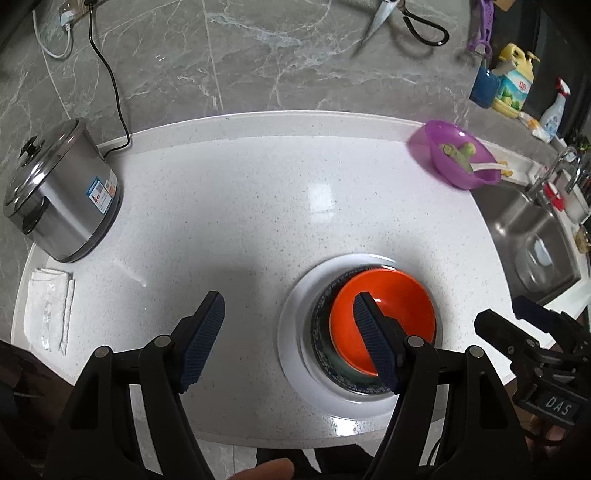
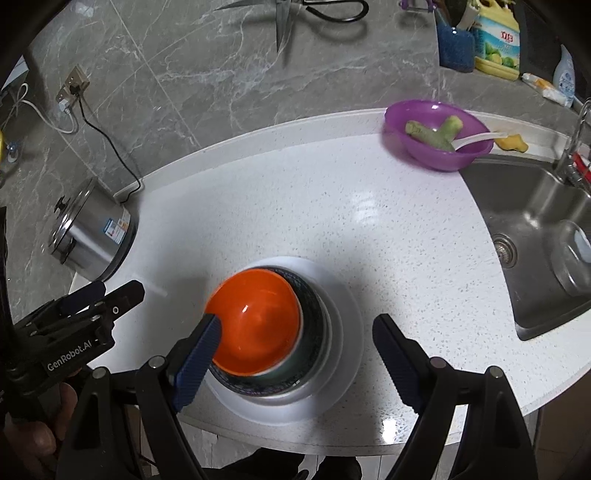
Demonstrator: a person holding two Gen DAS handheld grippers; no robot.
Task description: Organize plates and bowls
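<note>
White speckled counter point(image 1: 258, 206) fills the middle of both views, with gray marble wall tiles behind it and a steel sink point(image 2: 535, 229) at the right edge. Low in the middle of the frame sits a stack: a white plate point(image 2: 343, 332) at the bottom, a dark patterned bowl point(image 2: 314, 332) on it, and an orange bowl point(image 2: 255, 325) on top. The orange bowl looks a bit tipped and off to one side, though the bent lens makes that hard to judge. The left gripper point(image 1: 291, 339) is spread wide and holds nothing; one finger hangs over the orange bowl and the other over bare counter. The right gripper point(image 2: 299, 354) is also spread wide and empty, with the stack between its fingers. So most of the stacking looks done. What seems left is the purple bowl point(image 2: 439, 136) in the upper right, near the sink. It has green vegetable pieces point(image 2: 436, 129) and a white spoon point(image 2: 476, 140) in it, so it may need emptying first. A silver pot point(image 1: 62, 199) stands at the left, with a folded white cloth point(image 1: 48, 310) below it. Scissors point(image 1: 402, 22) hang at the top.
</note>
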